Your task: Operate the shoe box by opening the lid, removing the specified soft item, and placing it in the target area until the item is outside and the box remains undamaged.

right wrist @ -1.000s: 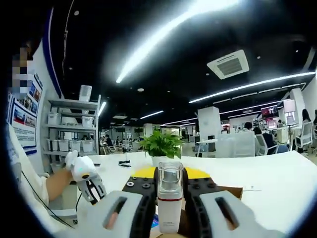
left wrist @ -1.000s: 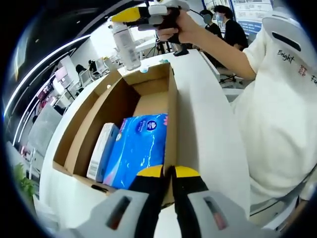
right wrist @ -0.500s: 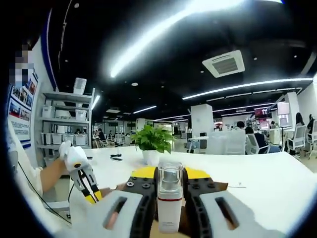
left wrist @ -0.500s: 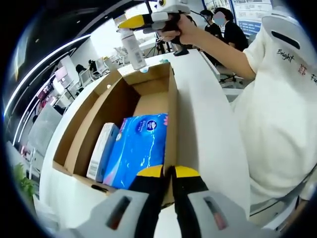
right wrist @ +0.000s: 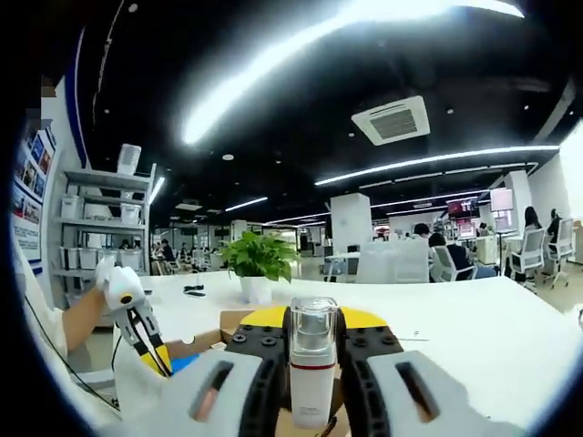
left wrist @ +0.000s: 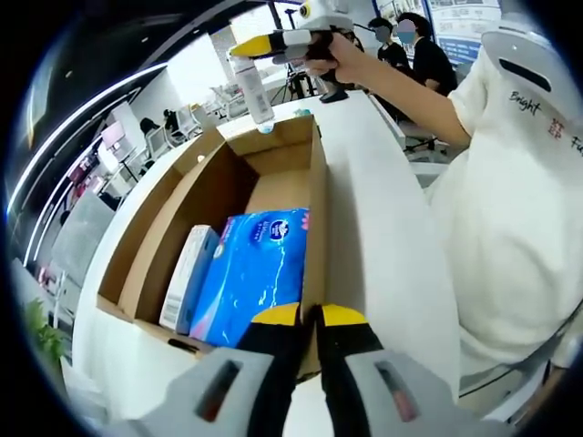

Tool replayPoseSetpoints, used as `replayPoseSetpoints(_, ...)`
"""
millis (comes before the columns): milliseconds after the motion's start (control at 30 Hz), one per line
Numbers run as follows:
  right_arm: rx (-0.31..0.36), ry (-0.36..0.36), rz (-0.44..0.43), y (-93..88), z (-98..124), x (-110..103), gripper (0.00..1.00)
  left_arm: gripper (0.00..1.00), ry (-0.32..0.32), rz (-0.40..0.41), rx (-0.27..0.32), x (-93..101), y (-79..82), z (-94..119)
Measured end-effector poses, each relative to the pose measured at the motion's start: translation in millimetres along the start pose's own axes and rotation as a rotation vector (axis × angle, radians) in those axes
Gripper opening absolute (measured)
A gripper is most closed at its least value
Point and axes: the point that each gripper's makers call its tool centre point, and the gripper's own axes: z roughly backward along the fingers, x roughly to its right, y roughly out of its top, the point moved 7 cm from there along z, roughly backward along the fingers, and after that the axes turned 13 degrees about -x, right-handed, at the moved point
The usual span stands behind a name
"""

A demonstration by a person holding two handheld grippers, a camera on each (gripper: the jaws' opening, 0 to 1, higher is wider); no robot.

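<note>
White table (left wrist: 383, 237) in an open office carries an open cardboard box (left wrist: 314, 218) holding a white carton (left wrist: 187, 278) beside a blue soft pack (left wrist: 255, 273). Left claw (left wrist: 310, 319) pinches the box wall; right claw (right wrist: 312, 341) clamps a white bottle (right wrist: 311, 373) above the box.

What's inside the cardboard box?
Inside the open cardboard box lie a blue soft pack and a white box beside it. The far end is bare cardboard. Anything under the pack is hidden.
</note>
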Motion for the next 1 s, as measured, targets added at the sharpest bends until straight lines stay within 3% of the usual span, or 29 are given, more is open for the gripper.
replayPoseSetpoints(267, -0.017, -0.028, 0.006, -4.9, -0.2, 7.3, 0.18, 0.06, 0.001, 0.000, -0.001, 0.3, 0.0, -0.2)
replayPoseSetpoints(467, 0.009, -0.104, 0.039, 2.9, 15.9, 22.1, 0.18, 0.06, 0.001, 0.001, 0.001, 0.4, 0.0, -0.4)
replayPoseSetpoints(533, -0.011, -0.146, 0.043, 0.8, 19.8, 29.8, 0.18, 0.06, 0.001, 0.001, -0.001, 0.4, 0.2, -0.4)
replayPoseSetpoints(600, -0.005, -0.210, 0.137, -0.2, 22.4, 37.6, 0.18, 0.06, 0.002, 0.001, 0.000, 0.4, 0.1, -0.3)
replayPoseSetpoints(667, 0.009, -0.244, 0.172, -1.4, 25.0, 41.0, 0.18, 0.06, 0.003, 0.000, 0.001, 0.5, 0.1, -0.2)
replayPoseSetpoints(1000, 0.065, -0.236, 0.112, -8.4, 44.4, 56.3, 0.18, 0.05, 0.002, -0.023, 0.006, 1.4, -0.4, 0.2)
